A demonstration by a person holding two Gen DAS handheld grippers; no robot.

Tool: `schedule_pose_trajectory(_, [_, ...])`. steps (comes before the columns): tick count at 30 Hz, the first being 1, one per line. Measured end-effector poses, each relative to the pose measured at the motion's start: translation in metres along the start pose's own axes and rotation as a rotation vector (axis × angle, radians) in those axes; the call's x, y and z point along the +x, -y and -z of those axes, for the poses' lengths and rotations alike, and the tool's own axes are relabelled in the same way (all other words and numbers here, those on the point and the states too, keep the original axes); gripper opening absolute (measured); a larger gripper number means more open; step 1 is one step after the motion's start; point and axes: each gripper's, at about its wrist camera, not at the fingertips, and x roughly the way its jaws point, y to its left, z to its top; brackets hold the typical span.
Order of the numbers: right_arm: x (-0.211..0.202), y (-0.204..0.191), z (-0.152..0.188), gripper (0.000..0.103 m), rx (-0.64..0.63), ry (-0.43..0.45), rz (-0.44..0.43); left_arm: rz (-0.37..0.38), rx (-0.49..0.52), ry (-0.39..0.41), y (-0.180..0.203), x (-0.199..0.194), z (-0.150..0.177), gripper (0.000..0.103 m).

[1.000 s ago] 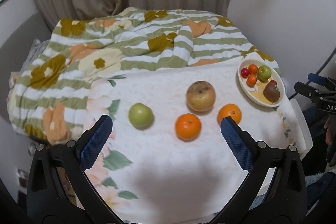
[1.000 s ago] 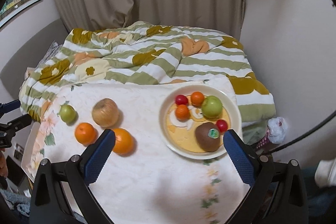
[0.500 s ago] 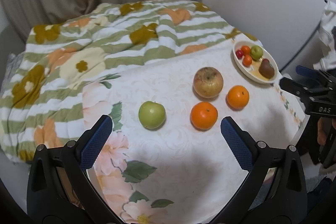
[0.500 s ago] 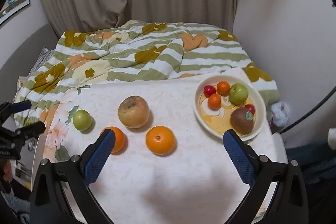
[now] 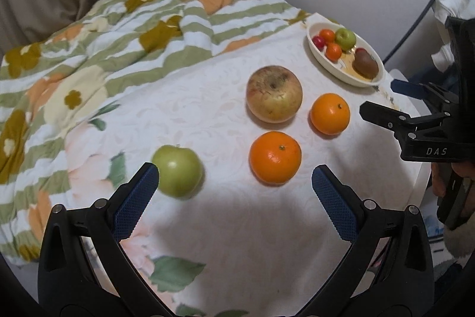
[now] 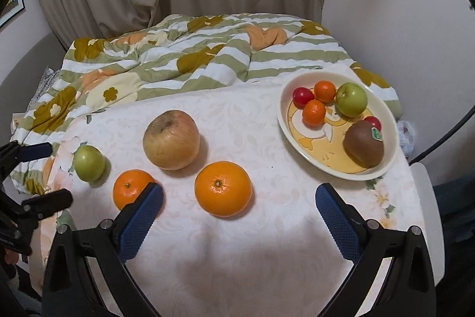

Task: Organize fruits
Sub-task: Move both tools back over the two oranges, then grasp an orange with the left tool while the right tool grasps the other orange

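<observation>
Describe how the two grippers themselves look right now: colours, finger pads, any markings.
Both match: black angular plastic frames with silver rivets. The left gripper and the right gripper each carry two fingers faced with blue cross-hatched pads. Seen from the left wrist view, the right gripper's body bears white "DAS" lettering. No cables or sleeves show clearly.

Loose fruit I see on the tablecloth [image 6: 267,242]: blotchy large apple [image 6: 171,140] at centre, two oranges [image 6: 223,188] [image 6: 132,188] nearer the front edge, green apple [image 6: 89,159] toward the left edge. The plate [image 6: 383,168] — right rear corner — holds a kiwi [image 6: 362,147], a green apple, small oranges and red fruits.
</observation>
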Motion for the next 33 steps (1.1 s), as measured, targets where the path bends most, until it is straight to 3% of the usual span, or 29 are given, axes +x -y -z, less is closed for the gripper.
schedule_pose_trajectory(21, [0.047, 0.002, 0.015, 0.099, -0.090, -0.053, -0.056, 0.101, 0.065, -0.082, 0.034, 0.085, 0.000, 0.097])
schedule_pose_trajectory(26, [0.051, 0.002, 0.013, 0.099, -0.095, -0.059, -0.071, 0.102, 0.049, -0.099, 0.034, 0.091, -0.001, 0.069])
schedule_pose_trajectory(30, [0.054, 0.001, 0.012, 0.097, -0.108, -0.064, -0.081, 0.097, 0.058, -0.101, 0.035, 0.090, -0.001, 0.066])
schedule_pose_trajectory(33, [0.061, -0.001, 0.012, 0.089, -0.118, -0.082, -0.092, 0.094, 0.058, -0.102, 0.034, 0.088, 0.000, 0.066])
